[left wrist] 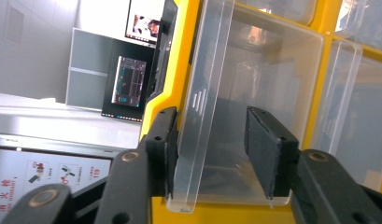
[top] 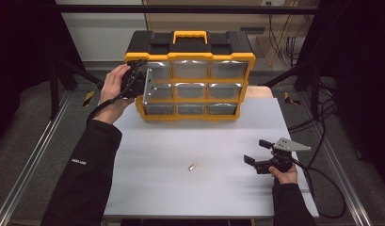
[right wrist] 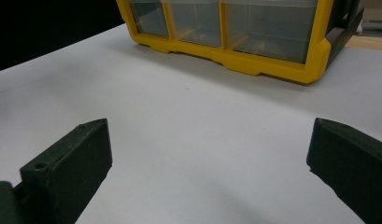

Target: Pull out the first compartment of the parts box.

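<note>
- While the left gripper [left wrist: 212, 154] straddles a clear drawer's [left wrist: 254, 84] front lip, jaws apart, the drawer sits unpulled in the organiser [top: 190, 80].
- Right gripper [top: 260, 153] rests spread; small metal piece [top: 193, 166] awaits on the table [top: 152, 155].

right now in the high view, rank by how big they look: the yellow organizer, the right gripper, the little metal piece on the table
1. yellow organizer, by far the largest.
2. right gripper, much smaller, though it sits nearer the camera.
3. metal piece, tiny on the table.
</note>
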The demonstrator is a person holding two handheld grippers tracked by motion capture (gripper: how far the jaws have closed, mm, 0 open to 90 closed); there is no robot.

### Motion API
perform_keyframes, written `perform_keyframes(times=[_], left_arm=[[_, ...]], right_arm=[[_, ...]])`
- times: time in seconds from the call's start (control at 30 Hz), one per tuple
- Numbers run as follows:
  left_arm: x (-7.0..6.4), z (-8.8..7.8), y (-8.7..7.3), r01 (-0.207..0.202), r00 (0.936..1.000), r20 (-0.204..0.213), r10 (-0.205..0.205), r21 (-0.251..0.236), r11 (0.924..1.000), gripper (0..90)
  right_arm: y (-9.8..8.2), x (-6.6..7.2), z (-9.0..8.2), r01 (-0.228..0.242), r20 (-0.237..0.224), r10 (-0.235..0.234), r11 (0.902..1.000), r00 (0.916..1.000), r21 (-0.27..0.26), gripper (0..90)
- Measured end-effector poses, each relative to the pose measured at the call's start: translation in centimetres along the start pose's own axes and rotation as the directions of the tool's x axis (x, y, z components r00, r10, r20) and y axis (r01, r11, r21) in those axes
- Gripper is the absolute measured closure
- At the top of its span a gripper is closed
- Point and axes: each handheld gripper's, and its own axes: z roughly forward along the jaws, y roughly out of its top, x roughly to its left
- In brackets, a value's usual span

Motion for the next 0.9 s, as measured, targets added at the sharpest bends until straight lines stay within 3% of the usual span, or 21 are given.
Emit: perform_keyframes(times=[0.6, 0.9], left_arm=[[-0.12, 0.01, 0.14, -0.072, 0.9957, -0.057, 0.073, 0.021, 0.9972, 71.0], [-0.20, -0.04, -0.09, -0.078, 0.9944, -0.072, 0.078, 0.006, 0.9969, 73.4]], right_arm=[[0.01, 0.00, -0.01, -0.001, 0.001, 0.001, 1.0000, 1.0000, -0.001, 0.8], [0.01, 0.00, -0.01, 0.000, 0.001, 0.000, 1.0000, 1.0000, -0.002, 0.8]])
